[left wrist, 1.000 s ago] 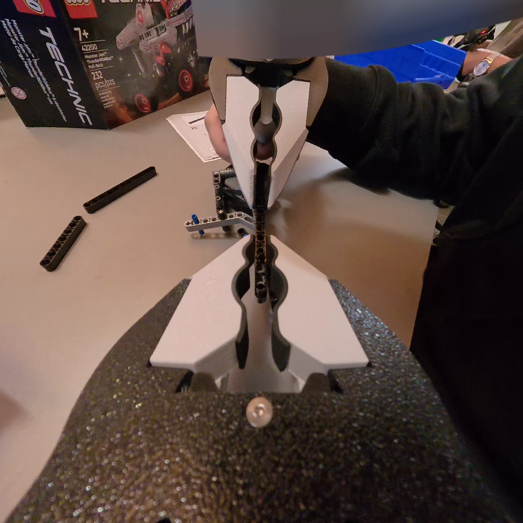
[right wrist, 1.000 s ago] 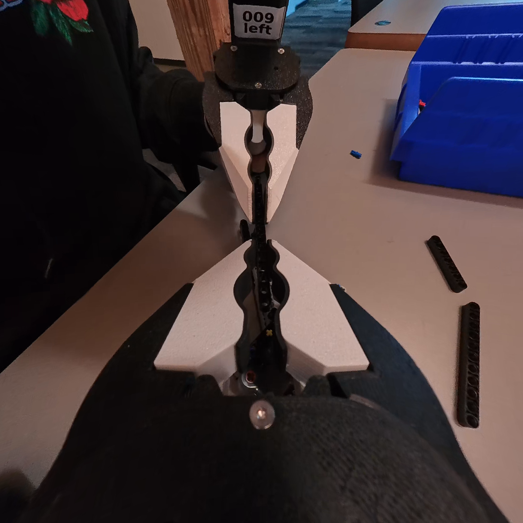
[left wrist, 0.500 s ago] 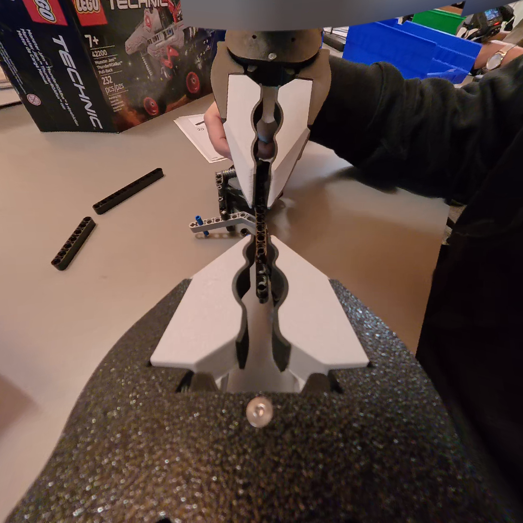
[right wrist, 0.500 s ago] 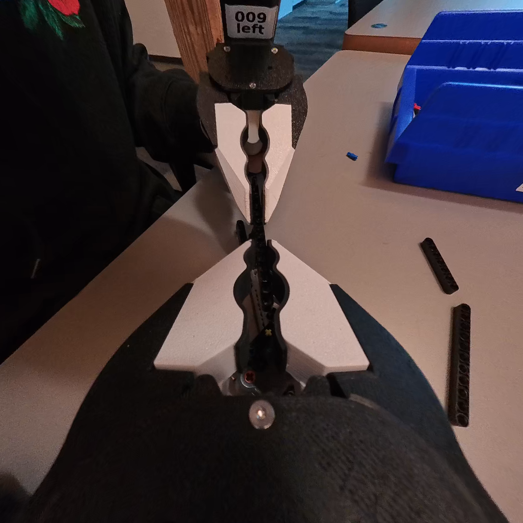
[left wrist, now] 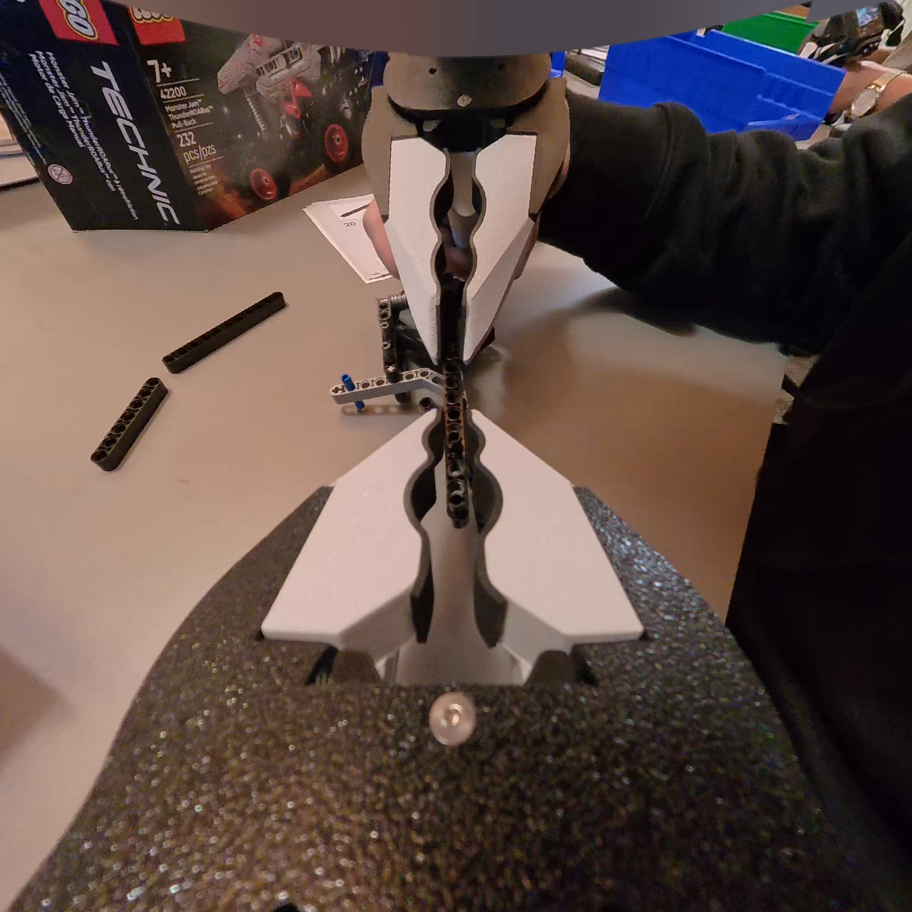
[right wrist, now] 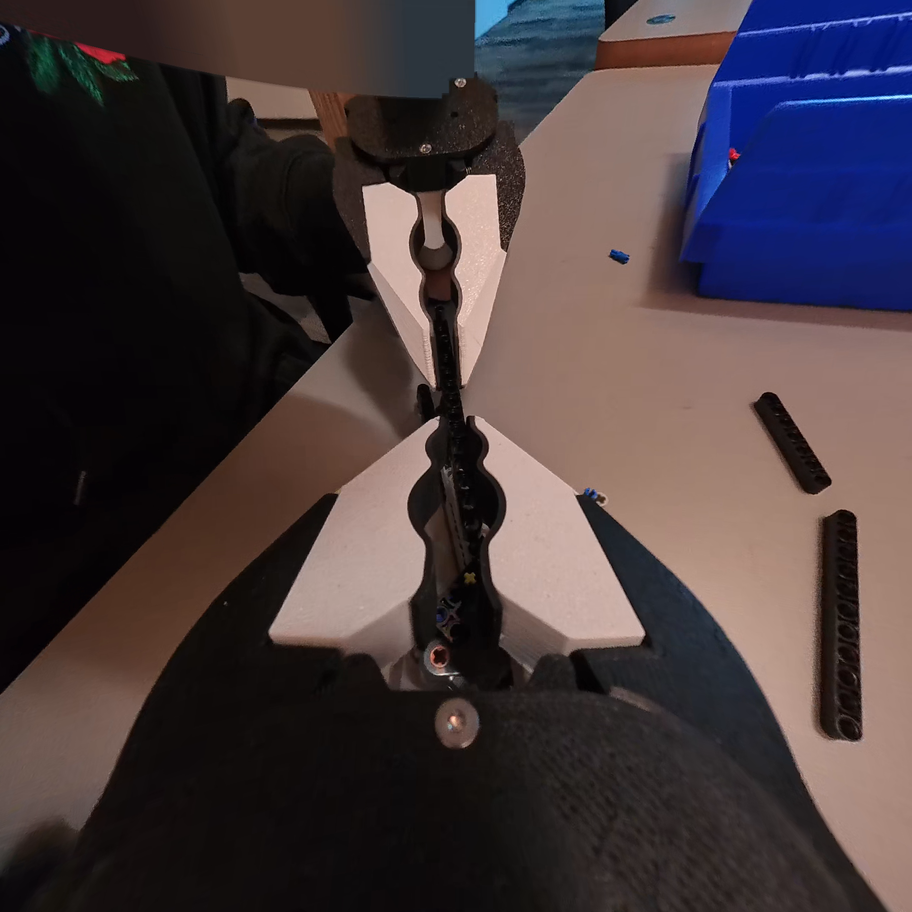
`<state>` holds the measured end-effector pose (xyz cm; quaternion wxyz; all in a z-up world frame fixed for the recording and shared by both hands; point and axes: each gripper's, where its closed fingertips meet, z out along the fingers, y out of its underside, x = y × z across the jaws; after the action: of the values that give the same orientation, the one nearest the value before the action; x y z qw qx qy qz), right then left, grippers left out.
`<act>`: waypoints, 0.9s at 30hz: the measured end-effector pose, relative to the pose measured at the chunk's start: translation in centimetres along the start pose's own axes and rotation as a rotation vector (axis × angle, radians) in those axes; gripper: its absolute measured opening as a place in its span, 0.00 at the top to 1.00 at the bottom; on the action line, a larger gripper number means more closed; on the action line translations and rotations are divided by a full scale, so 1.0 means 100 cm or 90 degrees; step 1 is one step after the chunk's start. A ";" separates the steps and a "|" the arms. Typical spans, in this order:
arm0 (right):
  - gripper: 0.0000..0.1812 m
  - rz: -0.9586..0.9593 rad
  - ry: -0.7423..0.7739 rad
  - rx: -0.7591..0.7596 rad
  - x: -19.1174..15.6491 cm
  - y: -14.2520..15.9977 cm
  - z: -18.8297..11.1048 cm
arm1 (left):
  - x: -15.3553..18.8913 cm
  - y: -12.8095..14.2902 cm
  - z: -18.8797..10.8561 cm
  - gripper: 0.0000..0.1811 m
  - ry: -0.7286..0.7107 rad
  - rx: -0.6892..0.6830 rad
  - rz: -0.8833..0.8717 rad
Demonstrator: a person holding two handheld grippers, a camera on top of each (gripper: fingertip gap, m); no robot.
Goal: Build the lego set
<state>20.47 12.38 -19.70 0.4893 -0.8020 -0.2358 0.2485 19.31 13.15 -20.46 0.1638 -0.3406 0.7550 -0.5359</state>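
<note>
Two loose black beams, a long beam [left wrist: 224,331] and a short beam [left wrist: 129,424], are seen lying on the smooth tan table [left wrist: 148,518] to one side, well apart from the work. Behind them the printed set box [left wrist: 163,123] is stood upright, with a white instruction sheet [left wrist: 345,232] partly hidden by the right gripper [left wrist: 450,358]. Blue bins [right wrist: 809,197] are ranged along the far edge, a tiny blue pin [right wrist: 619,255] lying near them.

Between the tips a holed black beam [left wrist: 455,444] is clamped by the left gripper [left wrist: 451,414]; the partly built model [left wrist: 395,355], grey arm and blue peg jutting out, is gripped at its other end by the right gripper, tip to tip.

Since a second ago the box has drifted closer and the right gripper has been raised slightly; the grips are unchanged.

White faceted fingers [left wrist: 345,552] with wavy inner edges are set in glittery black mounts.
</note>
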 end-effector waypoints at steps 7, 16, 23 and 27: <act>0.97 0.018 -0.005 0.001 -0.001 0.000 0.000 | 0.001 0.000 0.000 0.97 0.004 -0.001 0.001; 0.97 -0.009 -0.015 0.007 -0.006 0.001 0.000 | 0.003 0.000 0.000 0.97 -0.023 -0.001 0.081; 0.97 -0.019 -0.018 0.023 -0.005 0.000 -0.001 | 0.005 -0.001 0.001 0.97 -0.044 0.000 -0.011; 0.97 -0.022 -0.016 0.028 -0.005 -0.001 -0.001 | 0.007 -0.001 0.001 0.97 -0.088 0.014 -0.037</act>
<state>20.14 12.11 -19.50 0.5080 -0.7836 -0.2501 0.2556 18.91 12.63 -20.36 0.2035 -0.3969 0.7257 -0.5239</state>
